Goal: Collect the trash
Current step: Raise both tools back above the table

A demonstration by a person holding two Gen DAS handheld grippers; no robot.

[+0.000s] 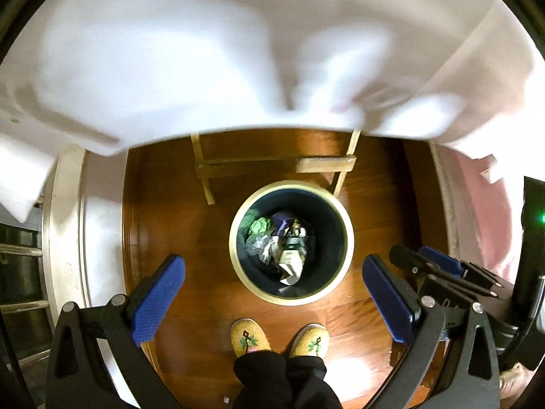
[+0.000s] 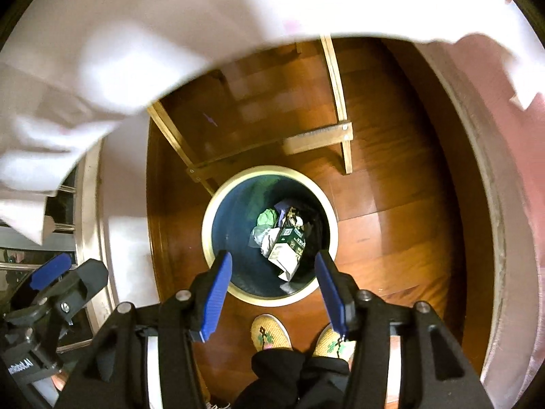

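Observation:
Straight below me on the wooden floor stands a round dark bin with a cream rim [image 1: 233, 238] [image 2: 206, 231]. Inside it lie a small carton [image 1: 290, 259] [image 2: 285, 250], crumpled paper and a green wrapper [image 1: 258, 227] [image 2: 266, 217]. My left gripper [image 1: 272, 260] hangs over the bin, pointing down, jaws wide open with nothing between the blue pads. My right gripper [image 2: 273, 255] hangs beside it over the same bin, also open and empty. Each gripper shows at the edge of the other's view.
A white cloth [image 1: 204, 51] [image 2: 136, 34] drapes over a table beyond the bin, whose light wooden legs and crossbar [image 1: 272, 163] [image 2: 316, 138] stand just behind it. A person's yellow slippers [image 1: 250, 337] [image 2: 270, 332] are on the floor on the near side of the bin. Pale walls flank both sides.

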